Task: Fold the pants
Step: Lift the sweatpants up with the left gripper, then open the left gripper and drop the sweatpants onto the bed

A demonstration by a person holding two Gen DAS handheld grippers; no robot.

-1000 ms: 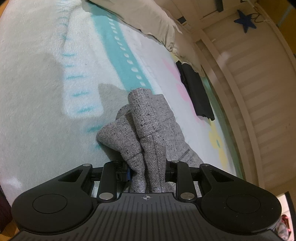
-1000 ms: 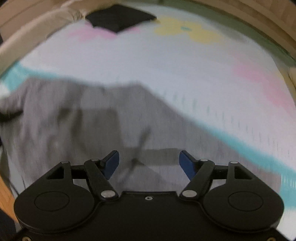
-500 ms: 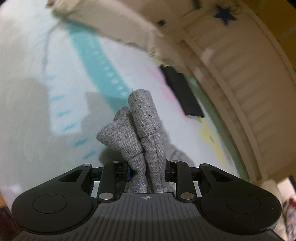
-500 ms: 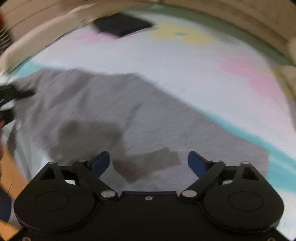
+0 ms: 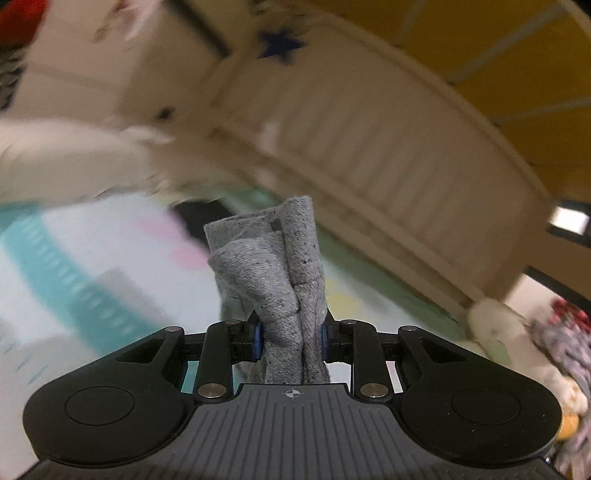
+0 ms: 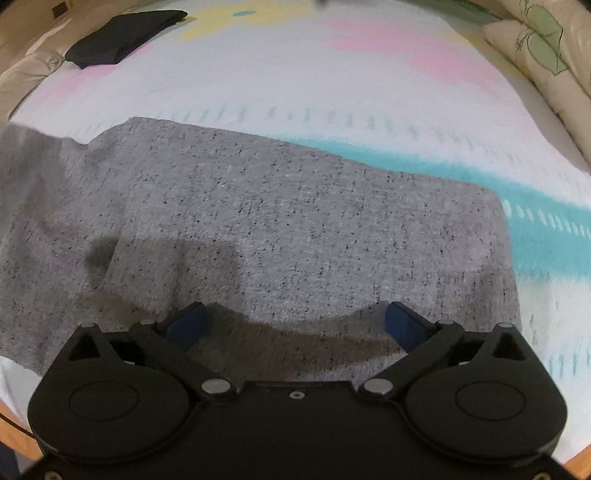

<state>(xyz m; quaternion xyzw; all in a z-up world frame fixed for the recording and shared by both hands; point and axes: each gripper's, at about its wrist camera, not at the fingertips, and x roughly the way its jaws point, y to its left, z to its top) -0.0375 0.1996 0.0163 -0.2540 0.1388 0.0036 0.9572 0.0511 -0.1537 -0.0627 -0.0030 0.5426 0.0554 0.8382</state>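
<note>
Left wrist view: left hand-held gripper (image 5: 291, 339), black, ribbed housing, blue pads, jaws closed narrow on a bunched end of the pants (image 5: 275, 273). Fabric: grey speckled knit, thick, twisted into upright folds that rise from between the fingers; hemmed edge at the top. Background blurred: pale slatted bed rail (image 5: 388, 162) with a dark blue star (image 5: 280, 44); bed blanket (image 5: 74, 258), fleecy, white with teal band and pink patches.

Right wrist view: right hand-held gripper (image 6: 295, 321), black, blue pads, jaws spread wide, holding nothing. Pants (image 6: 280, 229) lie flat on the blanket (image 6: 332, 85) directly ahead of and beneath the fingers, a broad grey slab with black flecks, straight edge at right, shallow creases and shadow at left. Both pads sit just above the near part of the cloth; contact cannot be told. Dark folded garment (image 6: 122, 33), black, smooth, rests well apart at the far left of the bed. Cream pillow (image 6: 535, 48) with green leaf print, far right edge.
</note>
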